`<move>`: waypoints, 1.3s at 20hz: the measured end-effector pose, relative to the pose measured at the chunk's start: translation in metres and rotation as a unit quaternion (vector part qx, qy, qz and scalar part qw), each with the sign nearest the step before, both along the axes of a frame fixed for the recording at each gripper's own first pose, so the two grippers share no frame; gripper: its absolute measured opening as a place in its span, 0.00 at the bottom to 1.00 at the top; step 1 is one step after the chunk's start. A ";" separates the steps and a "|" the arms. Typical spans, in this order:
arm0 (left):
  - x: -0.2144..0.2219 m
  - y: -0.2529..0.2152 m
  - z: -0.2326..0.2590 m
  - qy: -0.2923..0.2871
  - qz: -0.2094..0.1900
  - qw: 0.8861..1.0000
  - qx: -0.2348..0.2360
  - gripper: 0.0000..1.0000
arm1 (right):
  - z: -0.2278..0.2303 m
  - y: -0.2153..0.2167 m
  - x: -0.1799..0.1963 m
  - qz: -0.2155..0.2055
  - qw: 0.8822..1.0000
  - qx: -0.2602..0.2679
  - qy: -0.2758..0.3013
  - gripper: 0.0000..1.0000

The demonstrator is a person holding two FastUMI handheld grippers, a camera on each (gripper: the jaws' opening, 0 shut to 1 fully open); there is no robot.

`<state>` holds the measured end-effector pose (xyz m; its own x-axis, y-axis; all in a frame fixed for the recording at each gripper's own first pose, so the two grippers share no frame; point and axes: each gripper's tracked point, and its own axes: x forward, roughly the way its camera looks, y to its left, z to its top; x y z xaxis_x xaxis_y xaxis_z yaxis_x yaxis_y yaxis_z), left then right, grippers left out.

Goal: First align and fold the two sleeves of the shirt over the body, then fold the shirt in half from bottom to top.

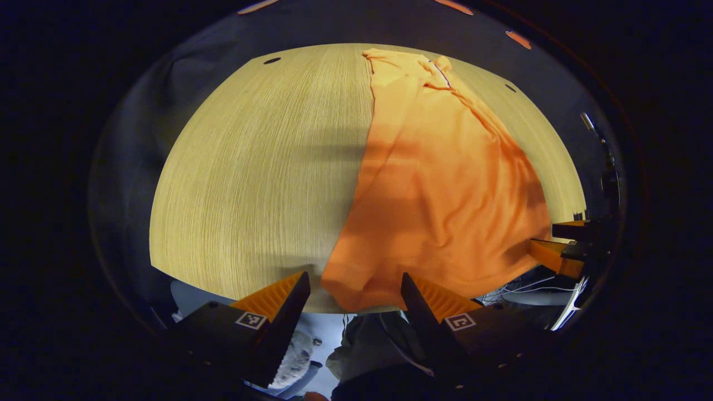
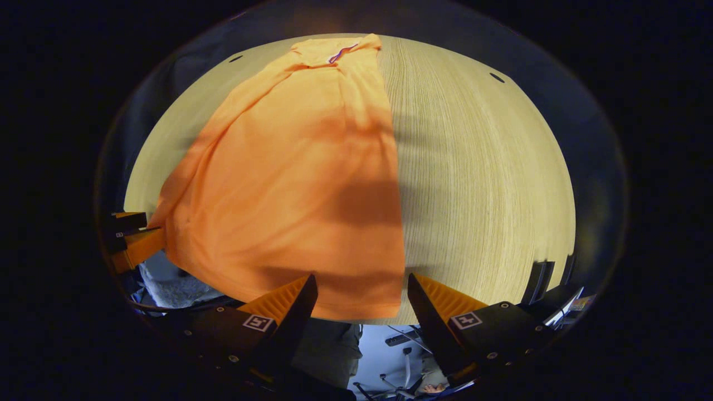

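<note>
- Nearest the lens in the left gripper view, the left gripper (image 1: 355, 289) stands wide open at the near edge of the table (image 1: 256, 167), its two fingers apart with nothing pressed between them; the hem corner of the orange shirt (image 1: 440, 189) hangs in the gap without touching either finger.
- Nearest the lens in the right gripper view, the right gripper (image 2: 362, 292) is likewise spread wide and holds nothing; the shirt's (image 2: 289, 184) bottom hem lies just ahead of the fingers, at the table's (image 2: 484, 167) near edge.
- Lying flat on the light wood-grain tabletop, the shirt has its collar at the far side and its hem toward the person; both long sides run as straight folded edges.
- From the left gripper view, the right gripper (image 1: 557, 245) shows at the right rim, beside the shirt's other hem corner.
- From the right gripper view, the left gripper (image 2: 133, 239) shows at the left rim, against the shirt's lower-left edge; whether it touches the cloth I cannot tell.
- Below the table edge, both views show a pale floor (image 2: 384, 345) and part of a person's trousers (image 1: 373, 345).
</note>
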<state>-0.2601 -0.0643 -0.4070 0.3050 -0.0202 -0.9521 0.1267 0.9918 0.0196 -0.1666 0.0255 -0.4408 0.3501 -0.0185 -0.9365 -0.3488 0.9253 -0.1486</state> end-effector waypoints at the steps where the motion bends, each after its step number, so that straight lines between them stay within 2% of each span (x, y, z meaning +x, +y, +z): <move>1: -0.004 -0.001 -0.004 0.005 -0.001 1.000 0.001 0.99 | 0.001 0.001 0.000 0.001 1.000 0.002 0.005 0.99; 8: -0.002 -0.010 -0.023 0.027 -0.008 1.000 0.010 0.99 | -0.002 0.003 -0.001 0.019 0.999 0.004 0.041 0.99; 13: -0.003 -0.010 -0.024 0.036 -0.008 0.999 0.013 0.99 | -0.004 0.005 -0.003 -0.007 0.999 0.008 0.046 0.97; 15: -0.003 -0.010 -0.024 0.034 -0.009 0.999 0.012 0.99 | -0.003 0.008 -0.007 -0.012 0.999 0.010 0.049 0.82; 17: 0.001 -0.011 -0.022 0.023 -0.015 1.000 0.010 0.96 | -0.003 0.013 -0.009 -0.001 0.999 0.014 0.037 0.57; 18: 0.004 -0.014 -0.019 0.008 -0.018 1.000 0.008 0.86 | -0.005 0.016 -0.010 0.011 0.999 0.018 0.033 0.42; 19: 0.008 -0.016 -0.020 -0.014 -0.025 1.000 0.003 0.63 | -0.004 0.021 -0.010 0.014 0.999 0.031 0.021 0.32; 20: 0.014 -0.021 -0.021 -0.042 -0.040 0.998 -0.005 0.41 | -0.003 0.024 -0.011 0.022 0.999 0.037 0.011 0.07; 21: 0.011 -0.022 -0.019 -0.058 -0.058 0.997 -0.006 0.08 | -0.003 0.023 -0.009 0.027 0.999 0.044 -0.002 0.05; 23: 0.013 -0.023 -0.018 -0.089 -0.088 0.992 -0.013 0.01 | -0.003 0.025 -0.011 0.012 0.997 0.069 -0.020 0.05; 26: 0.013 -0.023 -0.020 -0.076 -0.061 0.994 -0.051 0.01 | -0.004 0.027 -0.010 -0.018 0.995 0.098 -0.021 0.00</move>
<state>-0.2469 -0.0873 -0.4268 0.4342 -0.1594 -0.8866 0.2498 0.9669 -0.0515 -0.1766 0.0527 -0.4450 0.3921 0.1498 -0.9076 -0.3125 0.9497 0.0217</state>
